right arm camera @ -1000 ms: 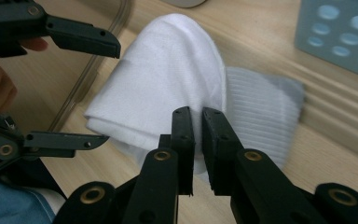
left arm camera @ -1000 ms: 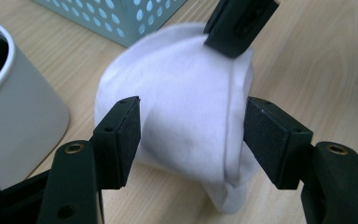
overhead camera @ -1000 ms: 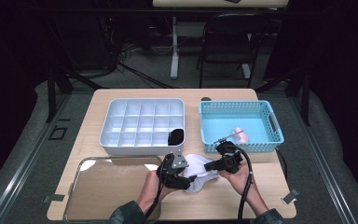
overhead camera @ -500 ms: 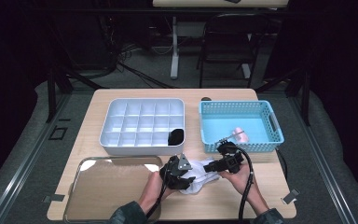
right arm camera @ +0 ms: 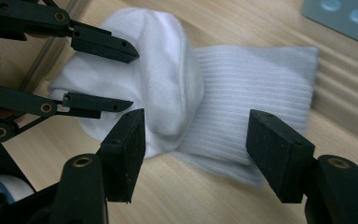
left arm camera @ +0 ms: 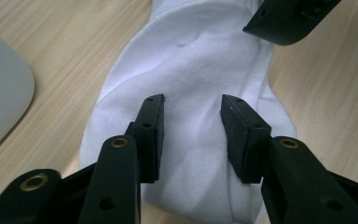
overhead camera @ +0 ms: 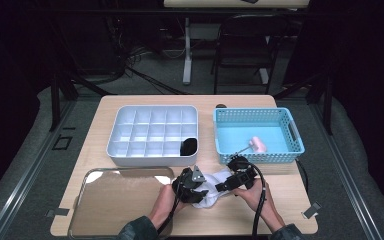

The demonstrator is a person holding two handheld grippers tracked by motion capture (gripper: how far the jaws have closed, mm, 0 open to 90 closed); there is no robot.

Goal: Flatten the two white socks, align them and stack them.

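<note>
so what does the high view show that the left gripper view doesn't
High view alone: the white divided organizer with a dark item in one compartment, the blue basket holding a pink item, the metal tray and the person's hands.
Left gripper view alone: the left tongs, jaws just closing, either side of a raised fold, pads not yet pressing it.
Both: the white sock on the wooden table, with the right tongs at its far end.

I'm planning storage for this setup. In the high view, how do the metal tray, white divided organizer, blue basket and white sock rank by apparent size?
1. metal tray, nearest the camera, so its lead is unsure
2. white divided organizer
3. blue basket
4. white sock, clearly smallest
</note>
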